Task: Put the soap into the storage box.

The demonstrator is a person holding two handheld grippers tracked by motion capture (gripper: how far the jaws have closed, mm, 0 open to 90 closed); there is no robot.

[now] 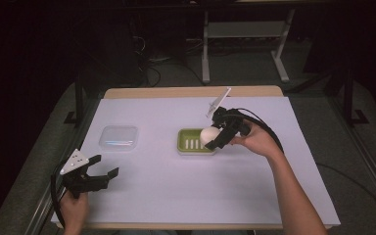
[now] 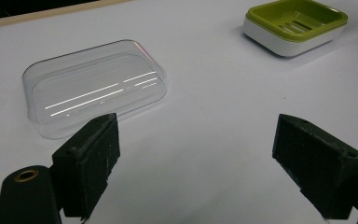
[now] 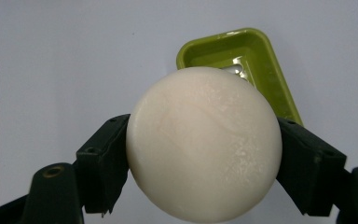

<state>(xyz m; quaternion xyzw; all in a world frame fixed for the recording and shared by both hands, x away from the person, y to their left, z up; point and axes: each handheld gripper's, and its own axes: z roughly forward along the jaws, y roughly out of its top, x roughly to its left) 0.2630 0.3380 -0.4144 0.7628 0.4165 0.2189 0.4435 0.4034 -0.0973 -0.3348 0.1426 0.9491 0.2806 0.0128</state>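
- Right hand-held gripper (image 1: 219, 136) is clamping a round, cream-white soap bar (image 3: 204, 145) between both jaws, roughly half open, above the green plastic soap dish (image 1: 189, 141) on the white-covered table (image 1: 176, 186).
- Left hand-held gripper (image 1: 99, 172) is standing wide open, gripping nothing, near the clear plastic lid (image 2: 95, 86).
- No readable writing is showing.

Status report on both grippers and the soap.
Right gripper shut on round white soap bar, above green soap dish. Left gripper open, empty. Nothing in the way.
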